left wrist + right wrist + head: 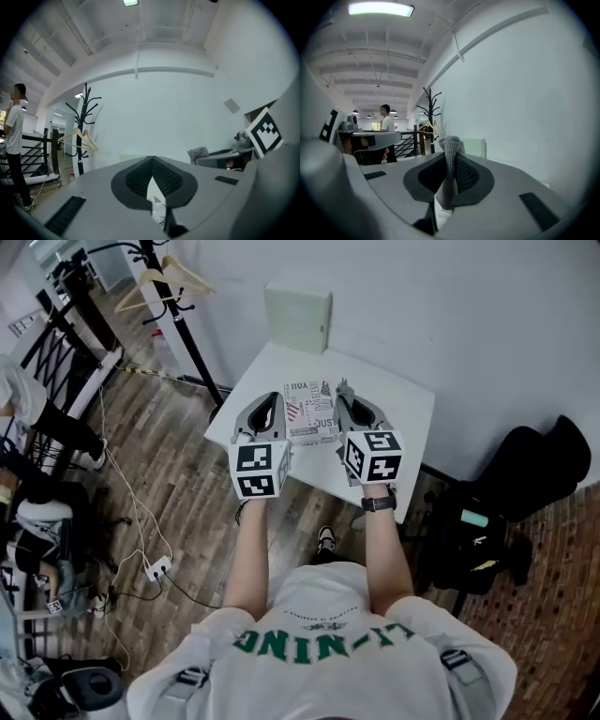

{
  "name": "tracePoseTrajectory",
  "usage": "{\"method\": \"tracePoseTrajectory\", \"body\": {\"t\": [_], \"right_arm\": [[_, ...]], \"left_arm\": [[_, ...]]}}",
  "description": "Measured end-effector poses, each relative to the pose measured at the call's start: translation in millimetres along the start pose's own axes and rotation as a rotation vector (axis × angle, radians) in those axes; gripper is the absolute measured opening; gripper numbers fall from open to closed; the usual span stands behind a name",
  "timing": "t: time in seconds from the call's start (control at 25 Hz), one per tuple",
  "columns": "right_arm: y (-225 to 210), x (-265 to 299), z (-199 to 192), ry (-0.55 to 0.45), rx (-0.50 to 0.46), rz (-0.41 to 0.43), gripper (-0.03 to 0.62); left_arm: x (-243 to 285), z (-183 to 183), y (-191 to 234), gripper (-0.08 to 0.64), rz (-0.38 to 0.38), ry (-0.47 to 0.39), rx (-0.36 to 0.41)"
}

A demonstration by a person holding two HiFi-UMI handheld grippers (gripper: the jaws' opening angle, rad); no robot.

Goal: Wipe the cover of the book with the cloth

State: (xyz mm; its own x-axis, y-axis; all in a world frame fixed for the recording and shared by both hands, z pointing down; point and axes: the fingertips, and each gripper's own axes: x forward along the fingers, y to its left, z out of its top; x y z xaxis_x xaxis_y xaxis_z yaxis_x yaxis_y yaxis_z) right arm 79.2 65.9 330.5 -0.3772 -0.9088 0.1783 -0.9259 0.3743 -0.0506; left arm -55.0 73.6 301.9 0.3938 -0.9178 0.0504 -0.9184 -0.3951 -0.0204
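Left hand-held gripper (152, 159): jaws pressed together at the tips, nothing between them; printed cover visible through the gap below. Right hand-held gripper (451, 157): pinching the grey knit cloth (449, 180), which sticks up past the jaw tips. Book (311, 411) lies flat on the white tabletop (405, 418), between the two grippers. Pale box (298, 317) at the far edge. Coat rack (180, 329) beyond, on the left.

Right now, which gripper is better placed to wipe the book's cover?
Right. The right gripper has its tongs shut on the grey cloth, just beside the book. The left gripper is shut with nothing in its tongs.
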Motion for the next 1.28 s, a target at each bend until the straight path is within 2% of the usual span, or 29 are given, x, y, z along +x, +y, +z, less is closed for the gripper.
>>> {"method": "tracePoseTrajectory", "body": {"t": [0.16,0.32,0.56,0.76,1.04,1.28], "right_arm": [[-42.9,52.6,23.6,-0.017,0.01,0.049,0.046],[-75.8,105.5,13.8,0.018,0.046,0.1,0.046],[-92.8,178.4,-47.9,0.202,0.098,0.129,0.046],[-97.3,239.5,-77.3,0.28,0.162,0.156,0.046],[-79.9,310.0,-134.5,0.434,0.191,0.207,0.046],[-56.6,363.3,-201.4,0.597,0.23,0.219,0.046]], "left_arm": [[64.6,19.9,4.2,0.014,0.031,-0.021,0.015],[115.2,-1.3,12.3,0.014,0.057,-0.003,-0.016],[165.8,-45.7,48.6,0.014,0.104,0.068,-0.039],[213.4,-67.5,83.7,0.014,0.101,0.1,-0.059],[259.8,-108.4,117.5,0.014,0.071,0.178,-0.073],[282.3,-149.3,156.4,0.014,0.085,0.255,-0.097]]}}
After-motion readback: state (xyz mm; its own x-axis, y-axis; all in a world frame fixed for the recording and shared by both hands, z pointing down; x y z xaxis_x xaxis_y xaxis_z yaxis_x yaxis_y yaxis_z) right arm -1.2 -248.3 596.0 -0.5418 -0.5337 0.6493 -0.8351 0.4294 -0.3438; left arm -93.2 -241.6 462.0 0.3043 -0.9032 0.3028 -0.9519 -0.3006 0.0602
